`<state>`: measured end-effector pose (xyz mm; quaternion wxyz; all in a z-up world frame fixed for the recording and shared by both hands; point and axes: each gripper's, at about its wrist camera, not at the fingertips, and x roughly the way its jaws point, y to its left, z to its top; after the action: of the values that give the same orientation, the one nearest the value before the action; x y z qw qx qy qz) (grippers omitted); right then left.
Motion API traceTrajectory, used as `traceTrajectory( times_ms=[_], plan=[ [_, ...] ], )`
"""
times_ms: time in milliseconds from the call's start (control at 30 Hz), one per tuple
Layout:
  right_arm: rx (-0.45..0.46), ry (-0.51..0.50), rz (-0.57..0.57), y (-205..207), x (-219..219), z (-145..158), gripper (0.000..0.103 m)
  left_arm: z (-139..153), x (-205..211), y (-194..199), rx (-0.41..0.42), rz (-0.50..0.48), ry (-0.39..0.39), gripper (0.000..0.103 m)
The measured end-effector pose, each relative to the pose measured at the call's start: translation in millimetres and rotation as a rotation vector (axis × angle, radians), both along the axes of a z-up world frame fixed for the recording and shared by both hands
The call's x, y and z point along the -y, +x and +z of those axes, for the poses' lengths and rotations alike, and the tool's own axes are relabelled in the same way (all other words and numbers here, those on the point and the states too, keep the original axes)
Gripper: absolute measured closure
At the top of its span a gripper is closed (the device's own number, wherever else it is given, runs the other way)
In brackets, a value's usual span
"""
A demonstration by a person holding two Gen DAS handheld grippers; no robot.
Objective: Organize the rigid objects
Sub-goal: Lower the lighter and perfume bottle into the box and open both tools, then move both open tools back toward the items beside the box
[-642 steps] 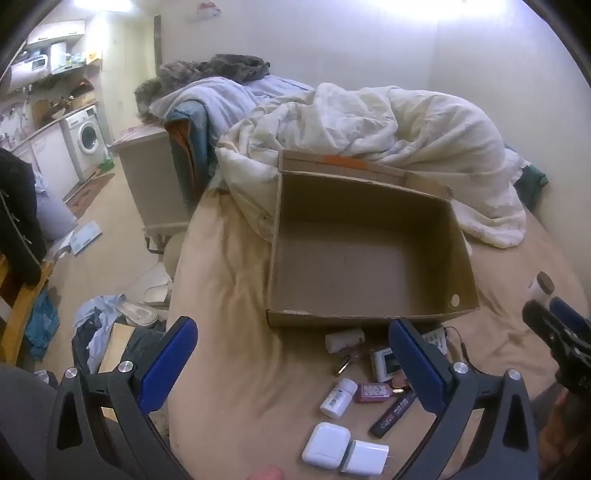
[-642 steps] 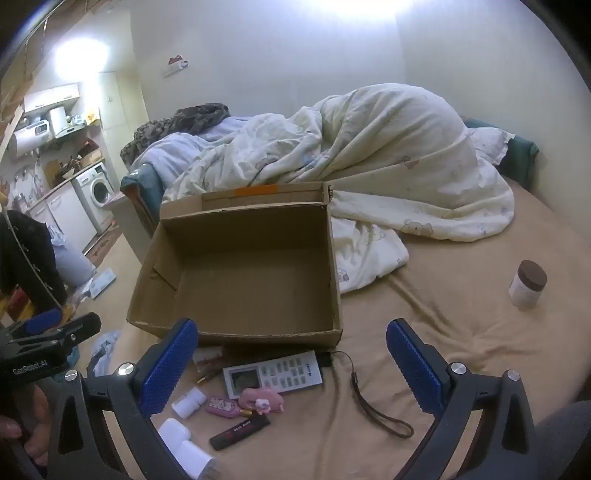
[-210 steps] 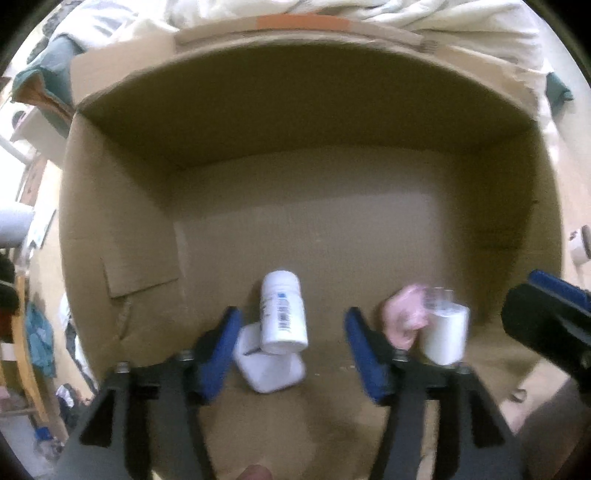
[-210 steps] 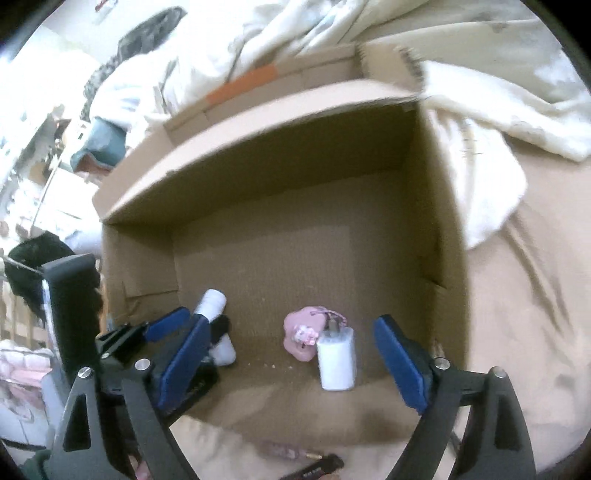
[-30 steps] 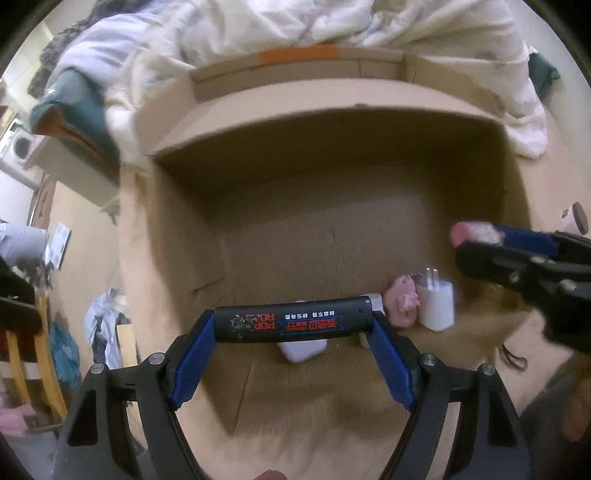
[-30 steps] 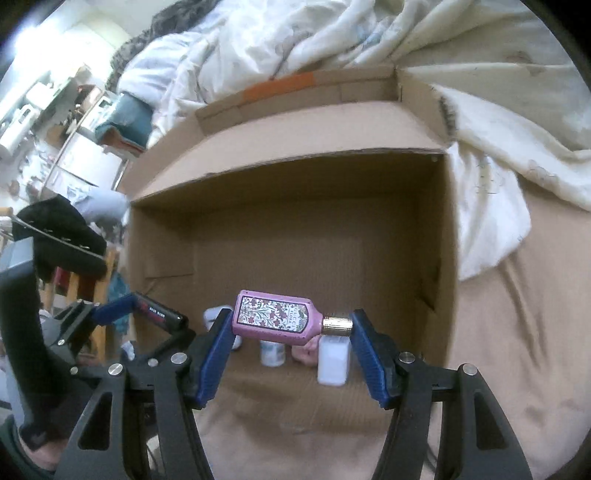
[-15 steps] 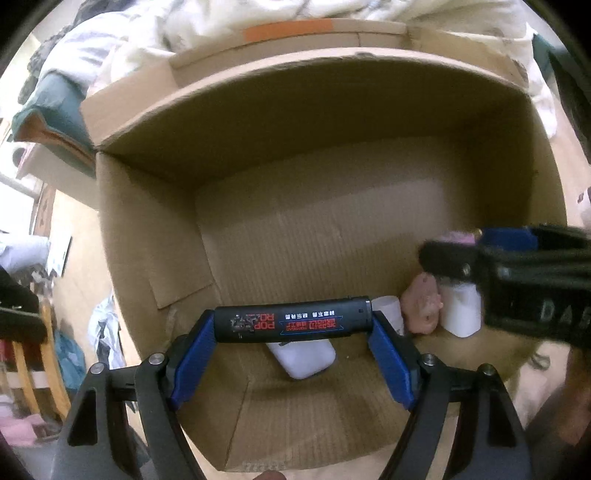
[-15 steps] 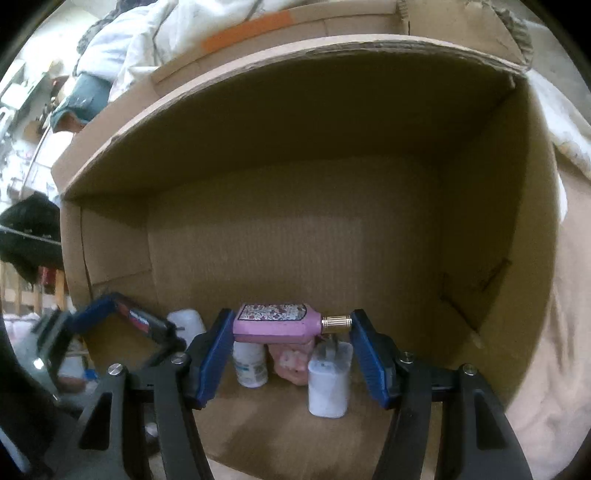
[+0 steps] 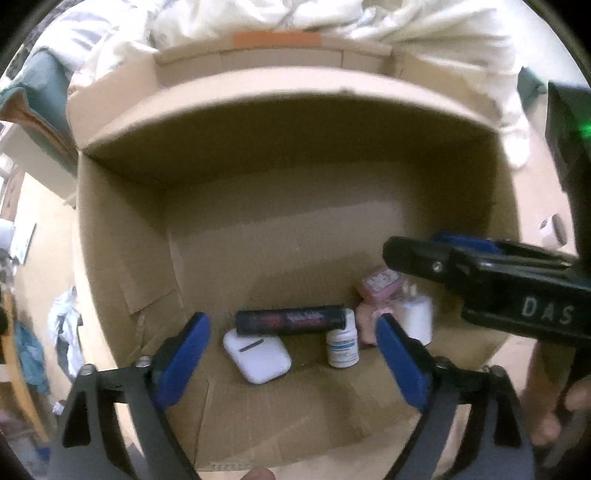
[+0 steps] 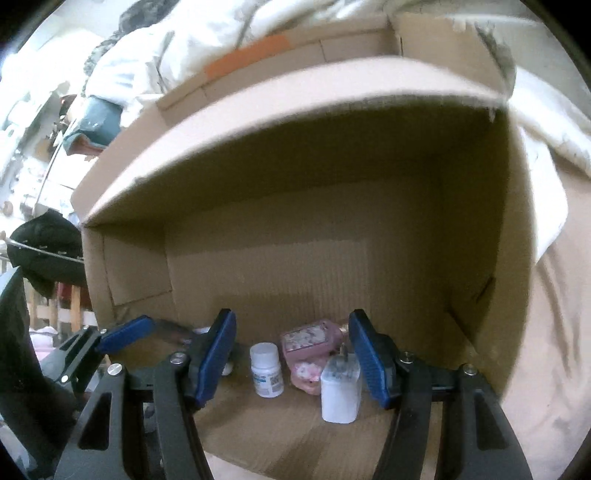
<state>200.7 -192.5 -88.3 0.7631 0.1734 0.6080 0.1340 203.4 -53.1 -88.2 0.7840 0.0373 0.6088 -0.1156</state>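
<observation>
Both grippers hang over the near end of an open cardboard box (image 9: pixel 122 258) (image 10: pixel 480 240). My left gripper (image 9: pixel 291 354) is open and empty; below it lie a black tube (image 9: pixel 291 319), a white earbud case (image 9: pixel 258 356) and a white pill bottle (image 9: pixel 342 345). My right gripper (image 10: pixel 291 360) is open and empty over the pill bottle (image 10: pixel 266 369), a pink perfume bottle (image 10: pixel 310 341), a pink charm (image 10: pixel 306 374) and a white charger plug (image 10: pixel 340 387). The right gripper also shows in the left wrist view (image 9: pixel 424 258).
The box sits on a tan bed sheet (image 10: pixel 554 350). A rumpled white duvet (image 9: pixel 369 22) lies behind the box. A small jar with a dark lid (image 9: pixel 552 229) stands on the bed to the right. The far half of the box floor is bare.
Both grippers have opened. The black tube has dropped from the left gripper onto the box floor, and the pink perfume bottle has dropped from the right gripper onto the pink charm.
</observation>
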Motion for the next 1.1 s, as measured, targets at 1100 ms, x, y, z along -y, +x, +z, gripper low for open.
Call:
traceTrajectory(
  times_ms=[1100],
  plan=[
    [0.147, 0.050, -0.099, -113, 32, 84, 0.002, 93, -69, -91, 0.180, 0.190, -0.110, 0.001]
  ],
)
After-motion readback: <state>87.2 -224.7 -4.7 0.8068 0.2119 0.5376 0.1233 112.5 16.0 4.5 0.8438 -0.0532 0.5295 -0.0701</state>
